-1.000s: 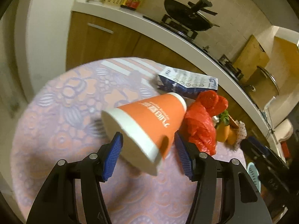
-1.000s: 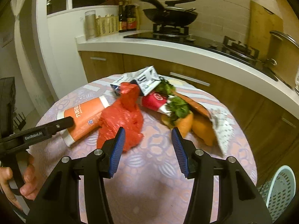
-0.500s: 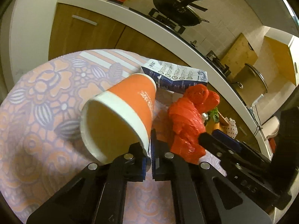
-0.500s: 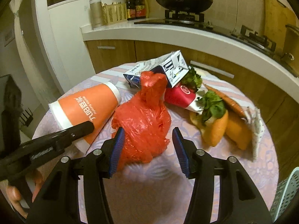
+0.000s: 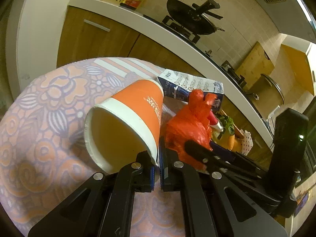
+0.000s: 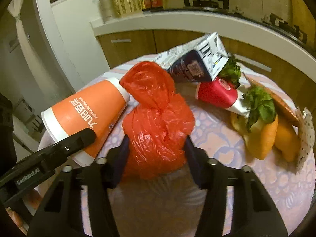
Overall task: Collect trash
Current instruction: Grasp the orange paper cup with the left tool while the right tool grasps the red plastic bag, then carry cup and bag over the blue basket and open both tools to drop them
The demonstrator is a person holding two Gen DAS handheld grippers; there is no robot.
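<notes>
Now L gripper (image 5: 157,168) pinching cup (image 5: 126,118) rim, R gripper (image 6: 156,154) closing round bag (image 6: 156,126).

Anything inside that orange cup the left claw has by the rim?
The orange cup lies on its side, mouth toward the left wrist camera. The interior visible looks empty: bare walls. The lowest part of the inside, behind the left claw, is hidden.
</notes>
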